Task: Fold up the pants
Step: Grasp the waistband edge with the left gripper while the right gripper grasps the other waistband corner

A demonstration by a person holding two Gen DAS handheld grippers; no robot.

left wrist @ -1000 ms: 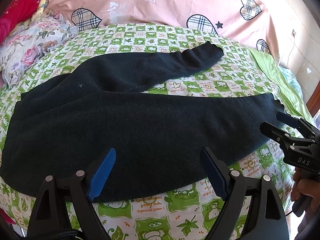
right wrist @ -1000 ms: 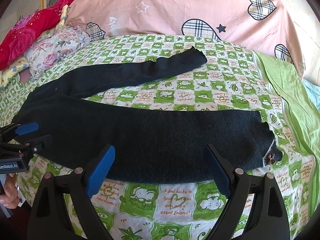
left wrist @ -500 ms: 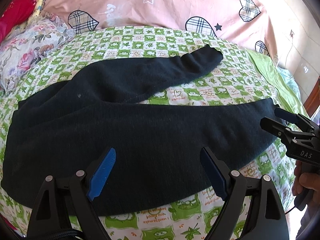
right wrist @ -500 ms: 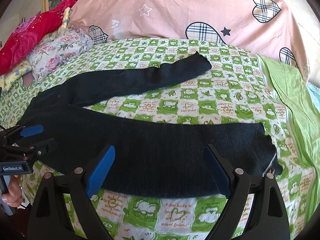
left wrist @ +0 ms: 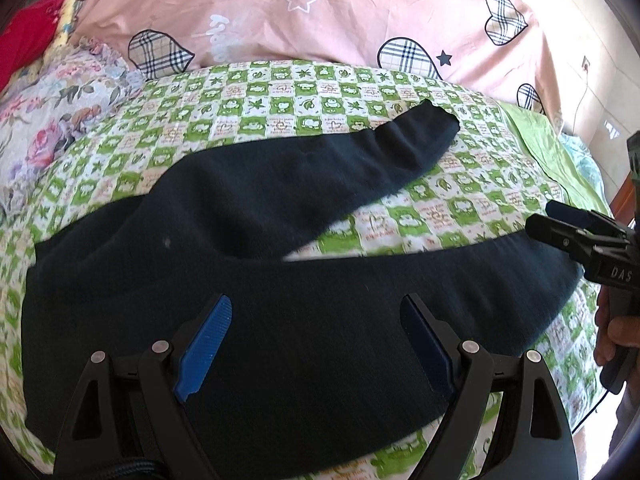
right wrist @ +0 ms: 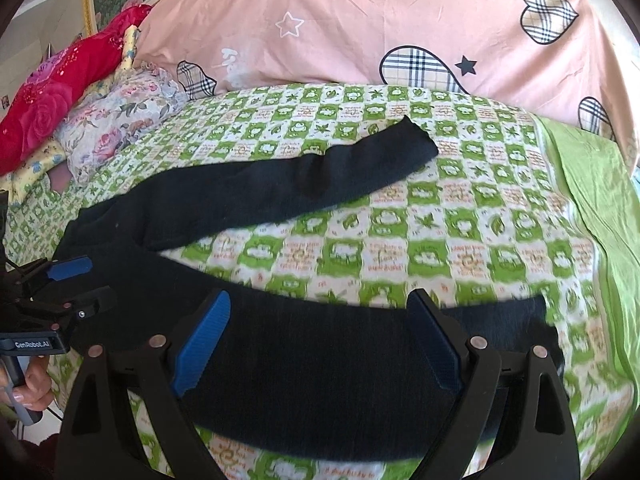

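Observation:
Dark navy pants [left wrist: 280, 280] lie spread flat on a green-and-white checked bedsheet [left wrist: 280, 96], the two legs splayed apart toward the right. My left gripper [left wrist: 316, 340] is open and empty, just above the near leg by the waist end. My right gripper [right wrist: 318, 336] is open and empty above the near leg [right wrist: 340, 352] toward its hem. Each gripper shows in the other's view: the right one [left wrist: 560, 224] near the hem, the left one [right wrist: 80, 284] near the waist.
A pink quilt with plaid hearts [left wrist: 360, 20] lies behind the sheet. Floral and red pillows [right wrist: 112, 120] are piled at the back left. A plain green sheet [right wrist: 592, 200] covers the bed's right side. A wall with a socket [left wrist: 586, 64] is at the far right.
Both grippers have moved forward and lower over the near leg; the pants fill more of each view. The pants have not moved. Both grippers stay open.

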